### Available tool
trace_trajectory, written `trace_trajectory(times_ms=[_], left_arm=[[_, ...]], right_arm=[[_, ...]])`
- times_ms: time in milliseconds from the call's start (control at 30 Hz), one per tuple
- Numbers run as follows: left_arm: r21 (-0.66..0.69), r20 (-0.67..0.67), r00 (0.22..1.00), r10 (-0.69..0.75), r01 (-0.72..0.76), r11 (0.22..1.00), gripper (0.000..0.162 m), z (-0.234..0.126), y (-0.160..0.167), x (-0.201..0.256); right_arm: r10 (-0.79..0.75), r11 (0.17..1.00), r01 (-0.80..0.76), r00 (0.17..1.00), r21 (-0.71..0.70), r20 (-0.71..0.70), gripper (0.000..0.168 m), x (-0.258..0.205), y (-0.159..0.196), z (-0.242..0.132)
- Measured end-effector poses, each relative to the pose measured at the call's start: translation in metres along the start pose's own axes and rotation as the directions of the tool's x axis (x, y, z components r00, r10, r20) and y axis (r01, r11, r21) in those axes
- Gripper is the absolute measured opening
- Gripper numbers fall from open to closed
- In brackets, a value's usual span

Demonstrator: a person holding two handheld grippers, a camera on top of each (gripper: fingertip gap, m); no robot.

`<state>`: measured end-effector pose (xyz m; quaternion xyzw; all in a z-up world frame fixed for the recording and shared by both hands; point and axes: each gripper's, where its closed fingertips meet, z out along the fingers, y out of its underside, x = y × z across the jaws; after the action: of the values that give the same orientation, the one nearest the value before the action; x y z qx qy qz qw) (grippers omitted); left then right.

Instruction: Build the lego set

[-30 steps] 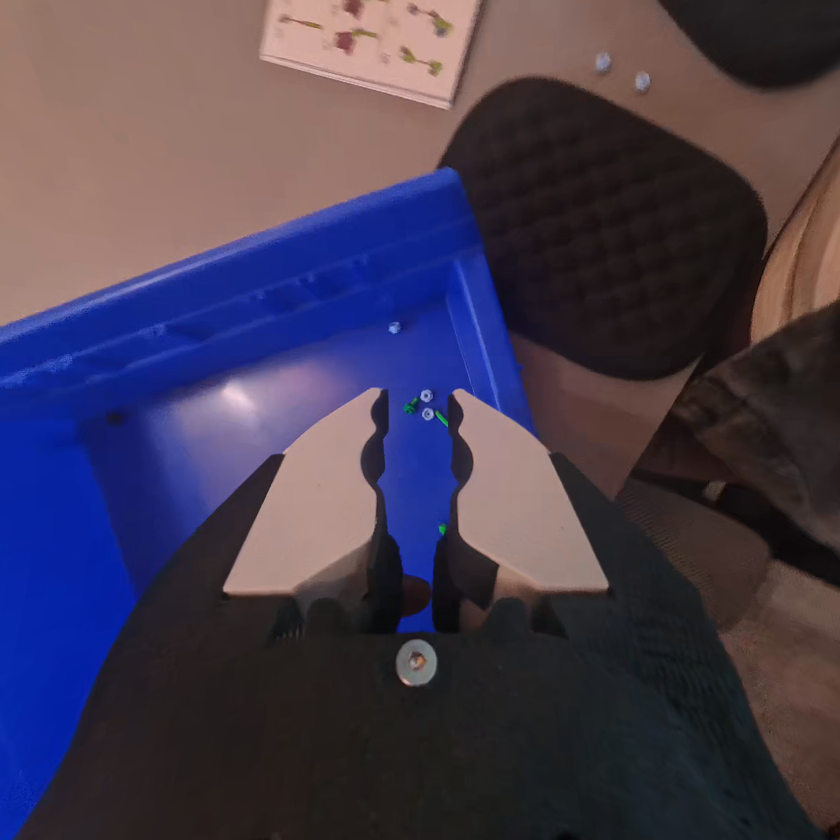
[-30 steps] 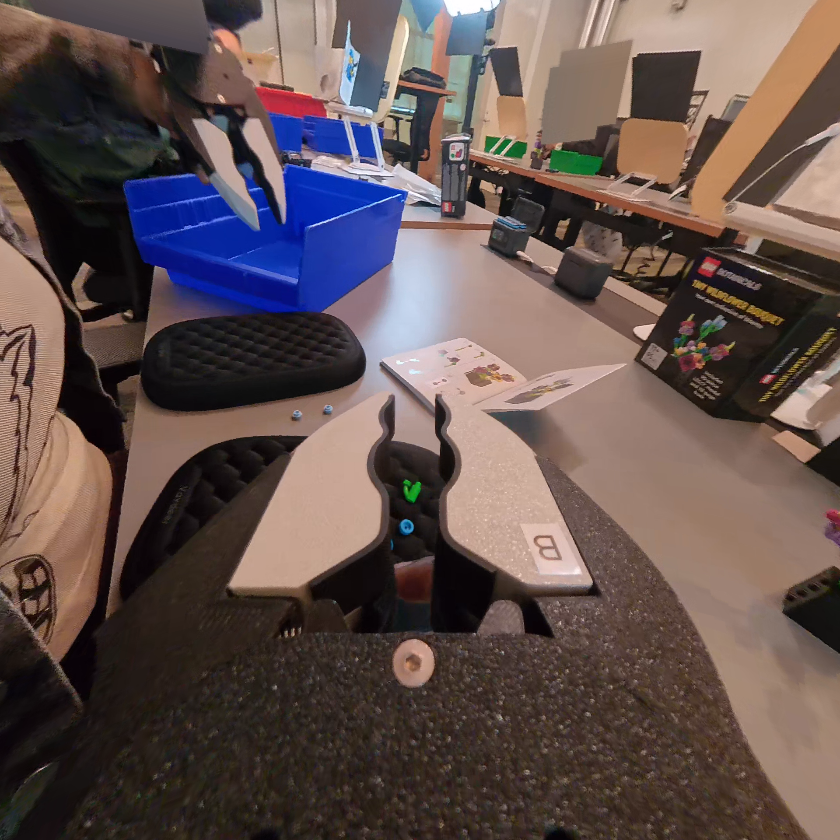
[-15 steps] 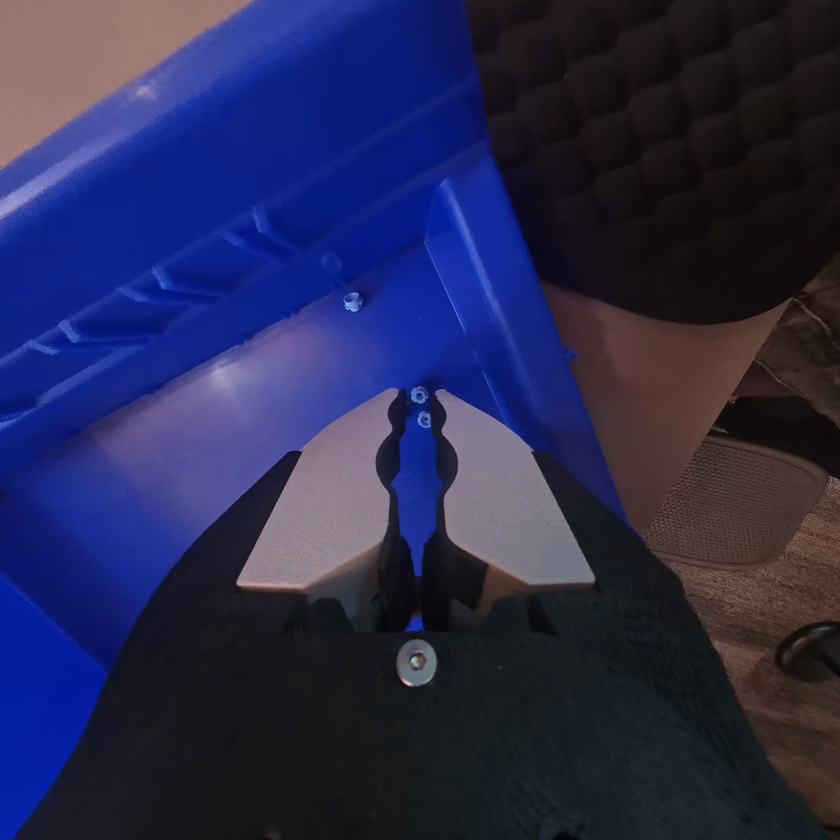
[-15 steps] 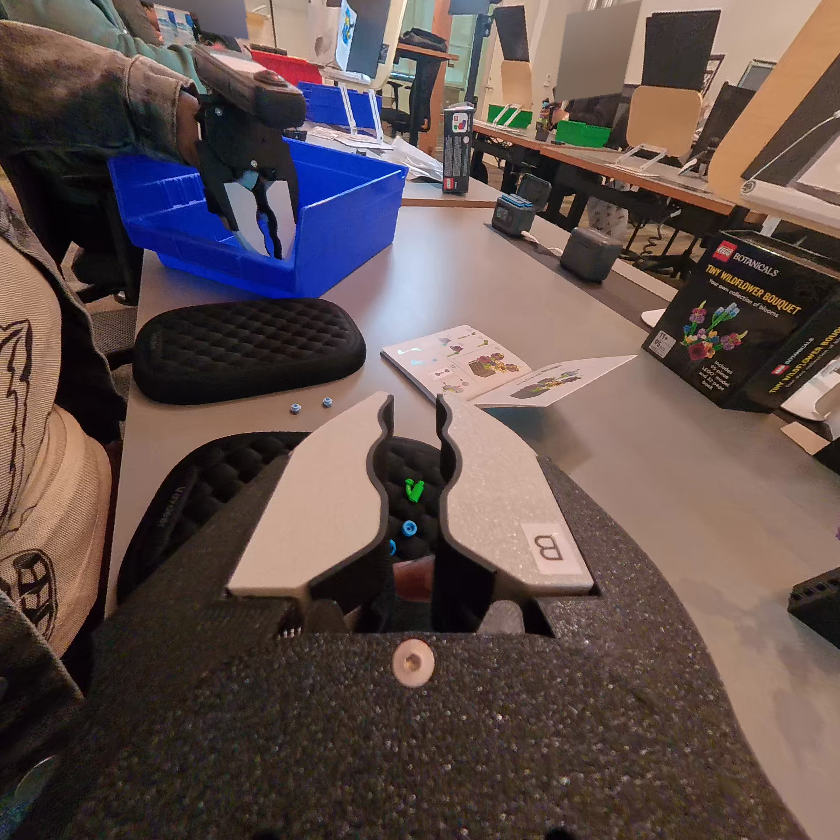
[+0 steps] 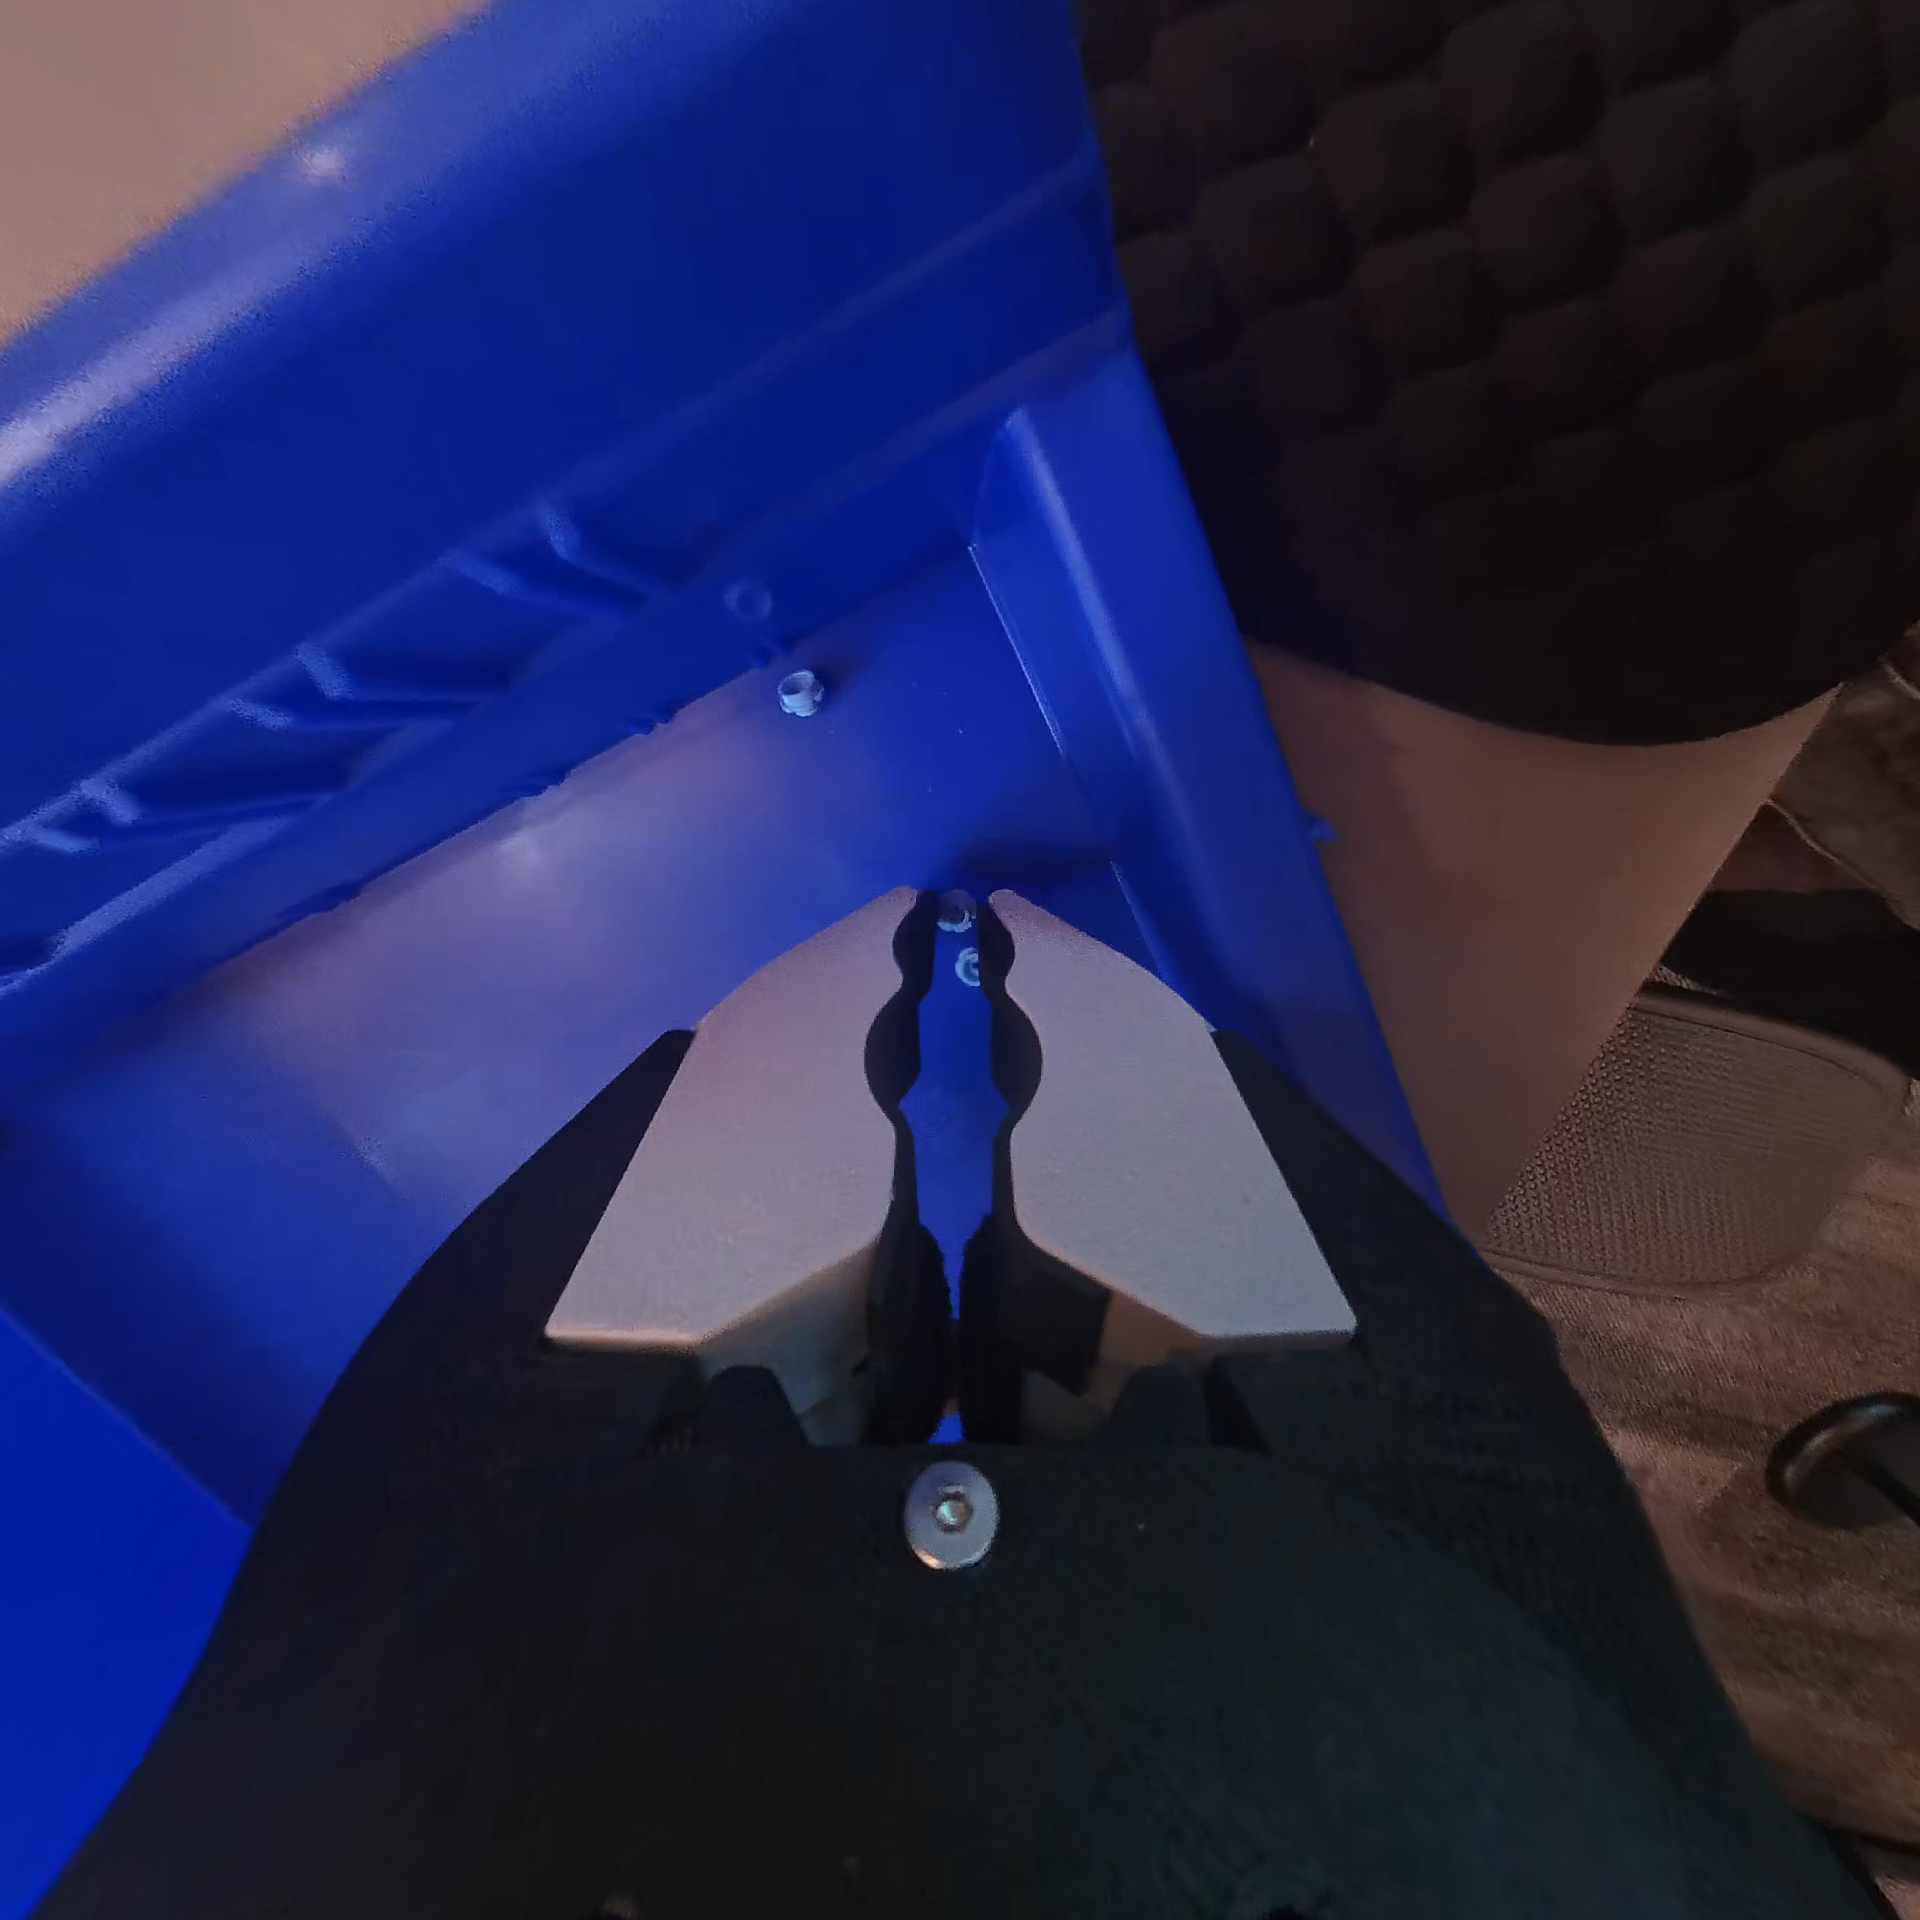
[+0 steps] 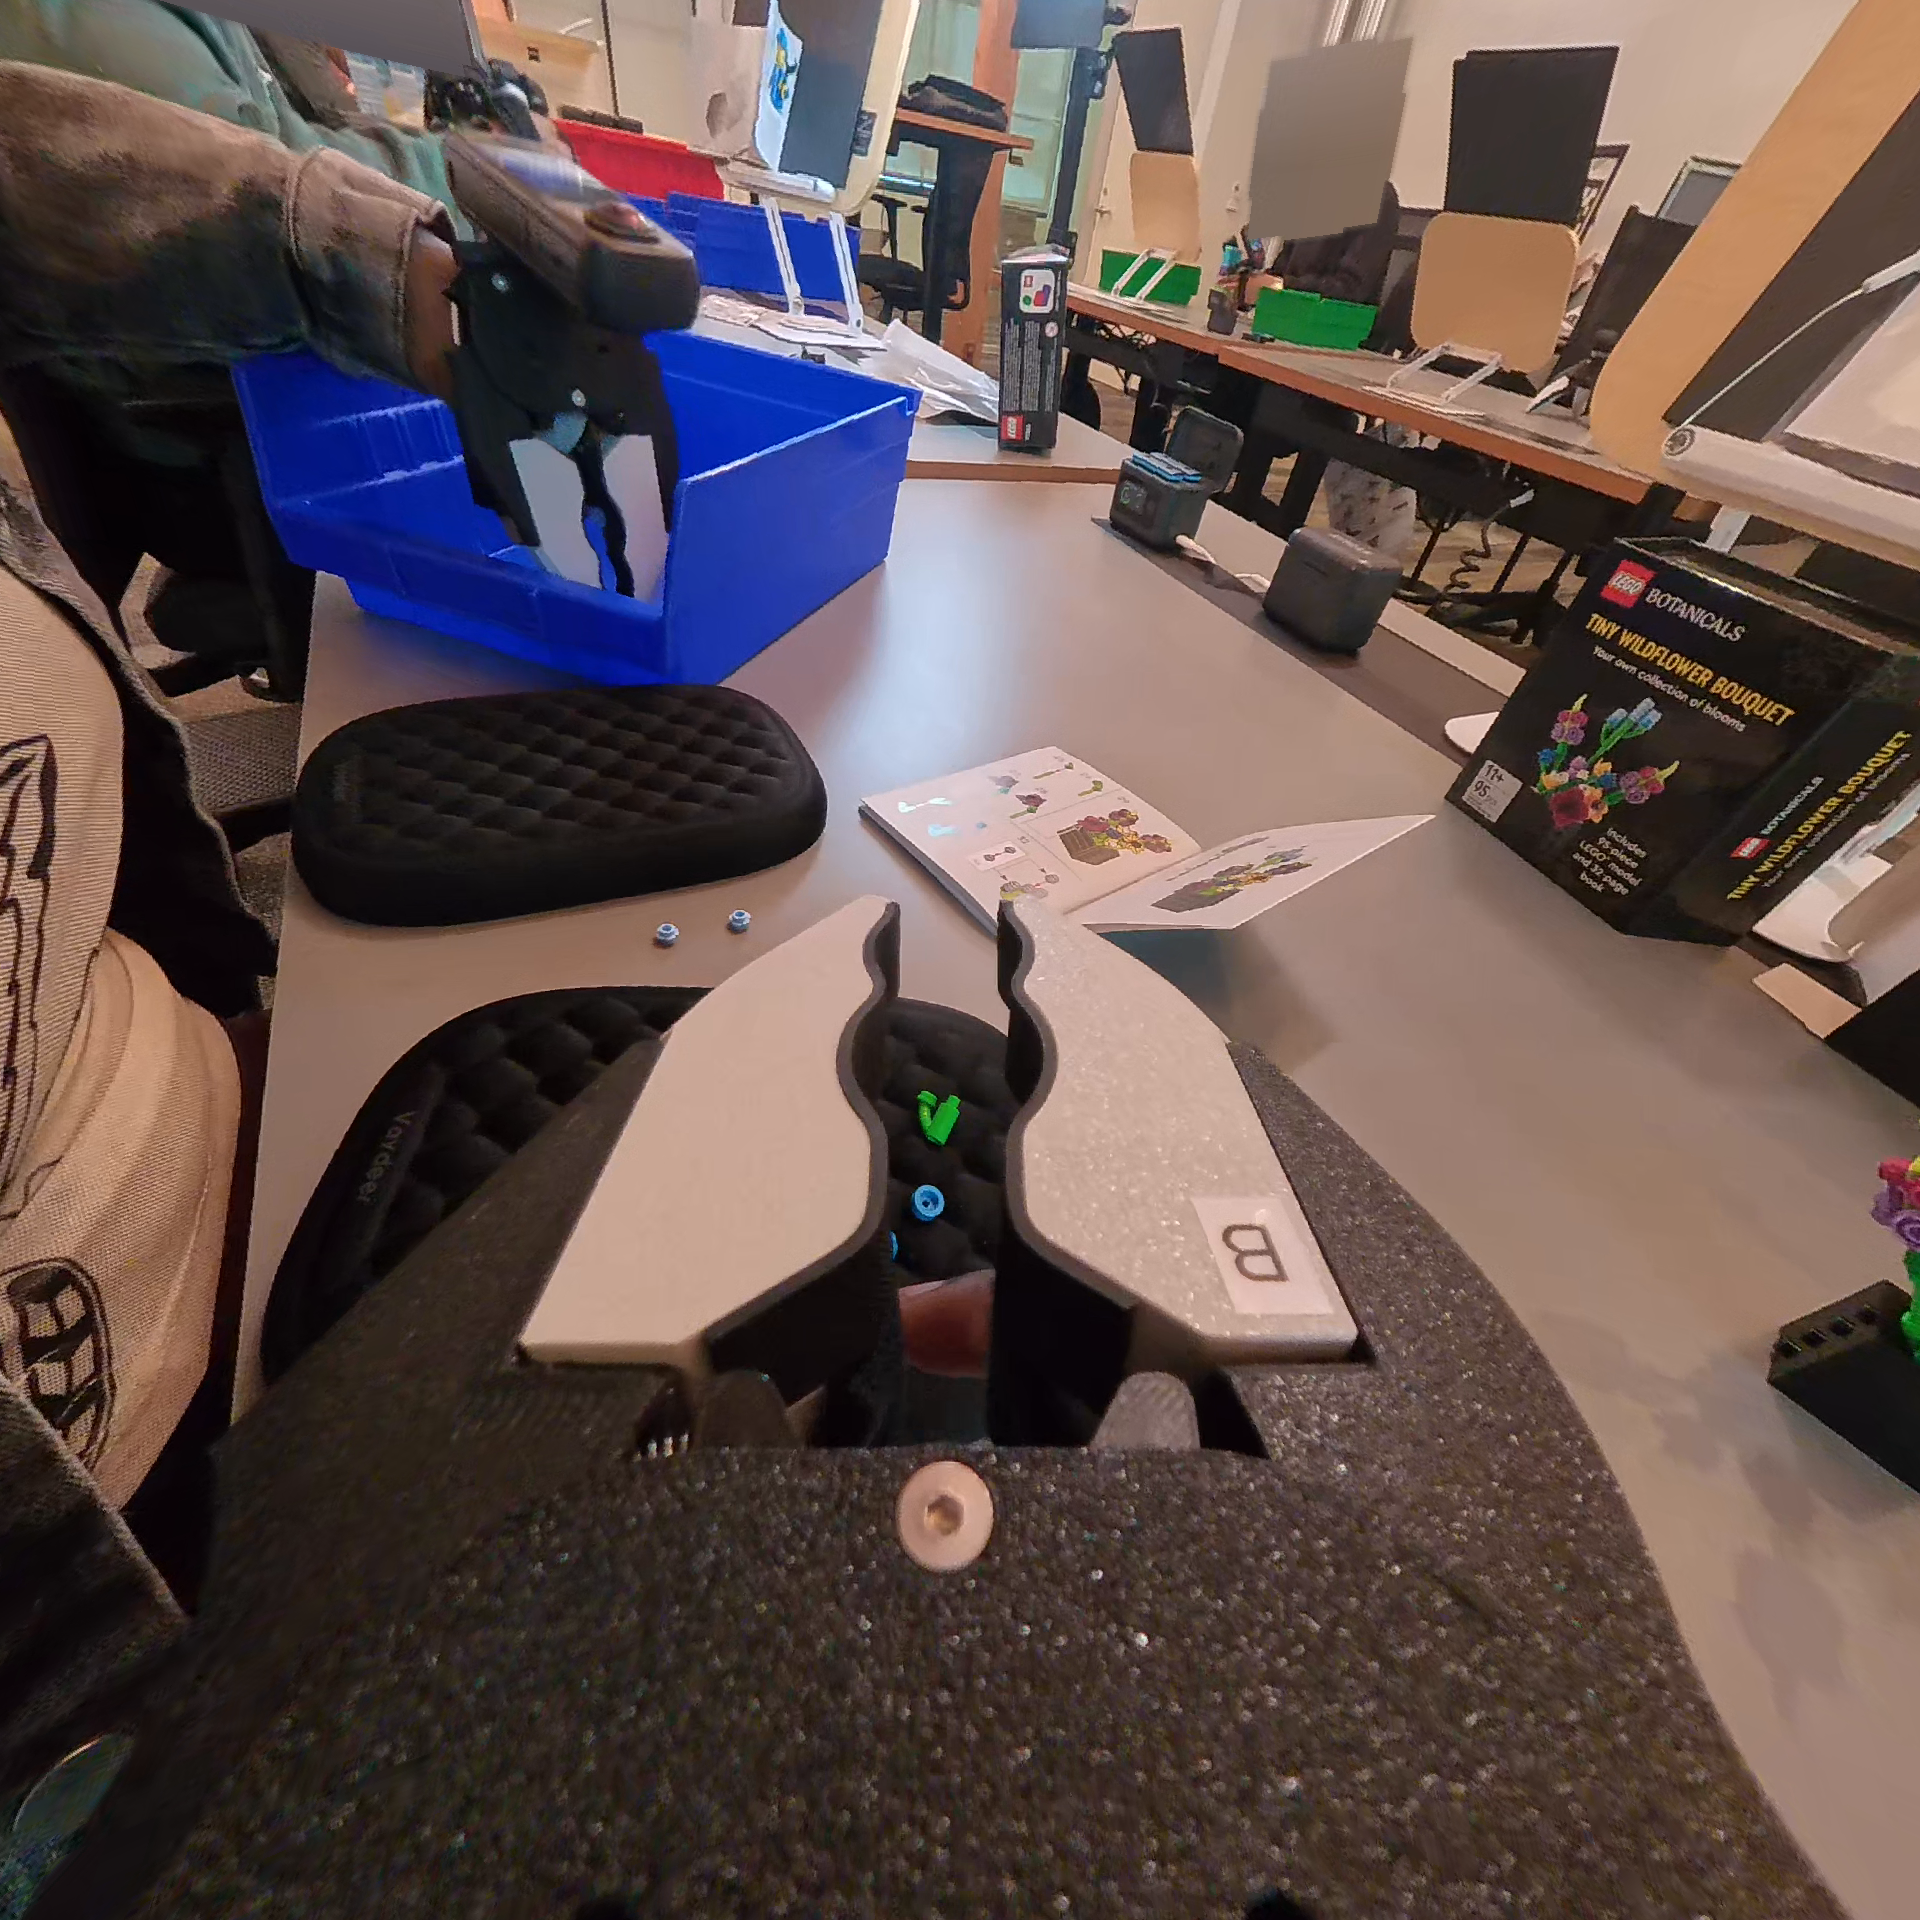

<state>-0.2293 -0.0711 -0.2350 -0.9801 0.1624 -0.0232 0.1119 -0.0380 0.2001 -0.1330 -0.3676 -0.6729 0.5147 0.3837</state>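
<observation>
Lego pieces are lying in two places. Inside the blue bin (image 5: 582, 436), two small pale round studs (image 5: 954, 914) are sitting near a corner of the floor, and a third pale stud (image 5: 798, 693) is lying against the ribbed wall. The left gripper (image 5: 954, 902) is reaching down into that corner with its jaws narrowed to a slim gap; one stud is sitting right between the tips, but whether they are pinching it I cannot tell. In the right wrist view the left gripper (image 6: 582, 540) is dipping into the bin (image 6: 790, 520), held by a sleeved arm. The right gripper (image 6: 948, 914) is hovering with jaws parted and empty over a black padded mat (image 6: 468, 1101), where a green piece (image 6: 937, 1119) and a blue round piece (image 6: 927, 1203) are resting. Two more blue studs (image 6: 702, 927) are lying on the grey worktop (image 6: 1351, 1091) beside a second black mat (image 6: 551, 800). An open instruction booklet (image 6: 1049, 831) and the dark set box (image 6: 1704, 748) are sitting farther right.
</observation>
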Motion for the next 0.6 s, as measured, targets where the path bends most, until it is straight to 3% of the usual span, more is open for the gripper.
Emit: trace_trajectory(times_ms=[200,400,600], left_arm=[[0.060,0.099,0.995,-0.018,0.012,0.998,0.009,-0.040,-0.017,-0.003],[0.157,0.167,0.986,0.010,-0.037,0.987,0.008,-0.083,-0.061,0.016],[0.206,0.111,0.987,0.115,-0.136,0.969,0.008,-0.078,-0.121,0.057]], right_arm=[[-0.006,1.000,0.006,1.000,0.015,0.012,0.017,-0.002,-0.002,0.001],[-0.003,0.999,0.002,1.000,0.044,0.026,0.018,-0.004,-0.003,-0.001],[0.001,0.998,-0.003,0.999,0.055,0.045,0.018,-0.008,-0.002,0.000]])
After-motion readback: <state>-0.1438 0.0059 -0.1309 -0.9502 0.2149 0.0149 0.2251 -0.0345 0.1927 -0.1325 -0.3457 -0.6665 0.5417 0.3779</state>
